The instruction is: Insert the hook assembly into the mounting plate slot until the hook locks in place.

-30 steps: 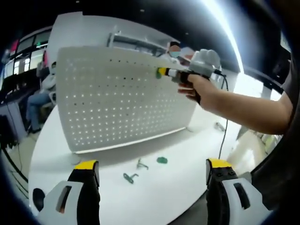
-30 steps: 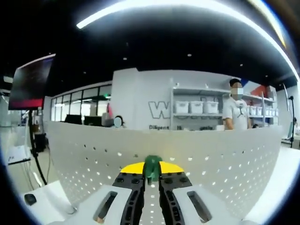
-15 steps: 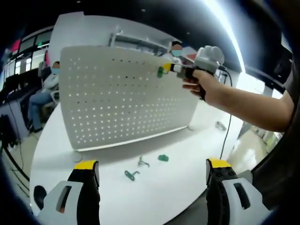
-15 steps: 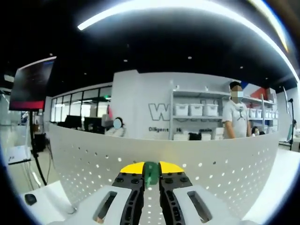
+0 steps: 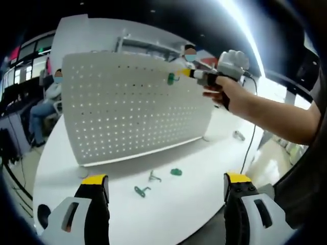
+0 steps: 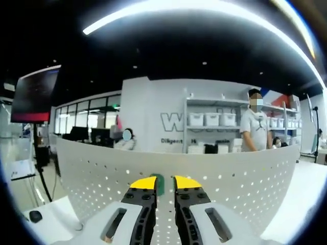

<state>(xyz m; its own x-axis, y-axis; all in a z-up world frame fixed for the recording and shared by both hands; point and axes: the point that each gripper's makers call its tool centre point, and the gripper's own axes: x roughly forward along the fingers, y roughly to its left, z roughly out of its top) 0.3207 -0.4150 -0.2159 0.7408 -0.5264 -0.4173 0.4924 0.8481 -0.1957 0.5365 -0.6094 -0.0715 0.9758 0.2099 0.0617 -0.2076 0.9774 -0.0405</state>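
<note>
The right gripper is held up against the upper part of the white pegboard, which stands upright on the white worktop. In the right gripper view its yellow-tipped fingers stand slightly apart, with the green hook showing in the narrow gap between them, against the board face. Whether they grip the hook or merely flank it cannot be told. In the left gripper view the hook sits on the board just ahead of those fingers.

The left gripper hangs low over the worktop, its fingers wide apart and holding nothing.

The hook looks small, light and stiff, probably plastic, and likely slippery for hard pads. It is best taken by its body, leaving the pegs free to seat in the holes. The thin board may flex or tip if pushed hard.

Ahead of the left fingers, on the worktop below the board, lie two more hooks and a small green piece. A cable trails from the right gripper. Nothing stands between the fingers and the board. People and shelves stand well behind it.
</note>
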